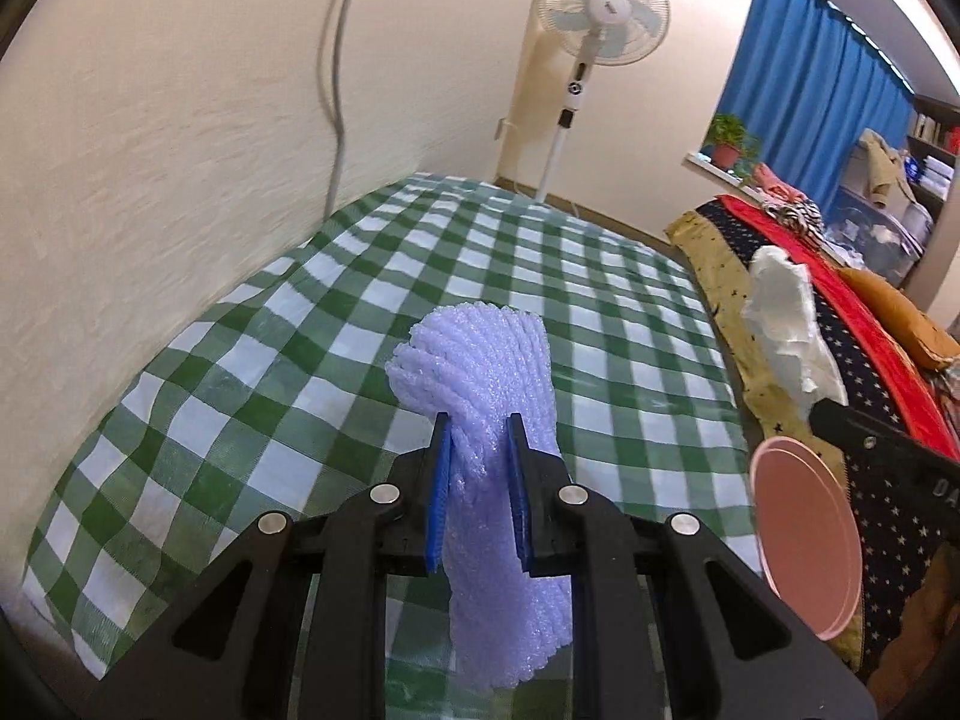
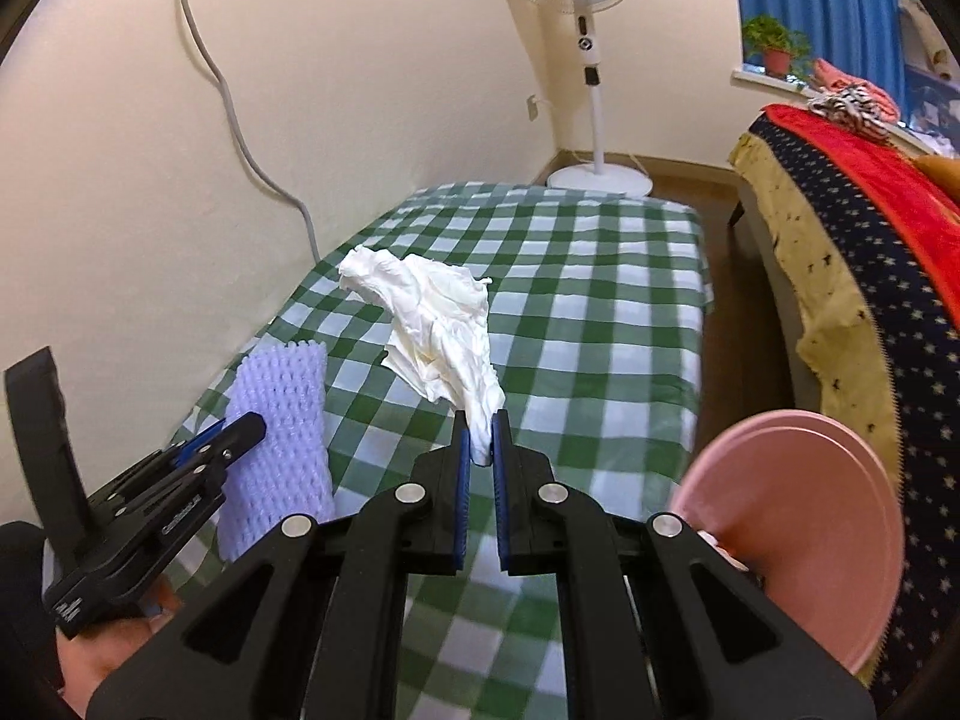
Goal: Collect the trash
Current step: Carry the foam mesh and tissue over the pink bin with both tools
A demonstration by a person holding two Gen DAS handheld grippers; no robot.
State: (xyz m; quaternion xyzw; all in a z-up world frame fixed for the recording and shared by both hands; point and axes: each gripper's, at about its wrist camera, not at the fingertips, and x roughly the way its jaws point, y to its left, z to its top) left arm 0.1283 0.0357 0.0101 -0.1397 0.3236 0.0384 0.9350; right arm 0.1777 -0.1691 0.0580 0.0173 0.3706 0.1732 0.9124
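Note:
My left gripper (image 1: 479, 423) is shut on a pale purple foam net sleeve (image 1: 489, 360) and holds it above the green checked tablecloth (image 1: 270, 330). The sleeve also shows in the right wrist view (image 2: 282, 420), with the left gripper (image 2: 240, 423) at the lower left. My right gripper (image 2: 480, 420) is shut on a crumpled white tissue (image 2: 432, 318), held up over the table. The tissue shows in the left wrist view (image 1: 786, 324) at the right, above the right gripper's black body. A pink round bin (image 2: 798, 534) stands at the lower right; it also shows in the left wrist view (image 1: 804, 534).
A cream wall with a grey cable (image 2: 240, 138) runs along the table's left. A standing fan (image 2: 591, 60) is in the far corner. A bed with dark starred and red covers (image 2: 870, 252) lies to the right, beyond a strip of wooden floor (image 2: 726, 324).

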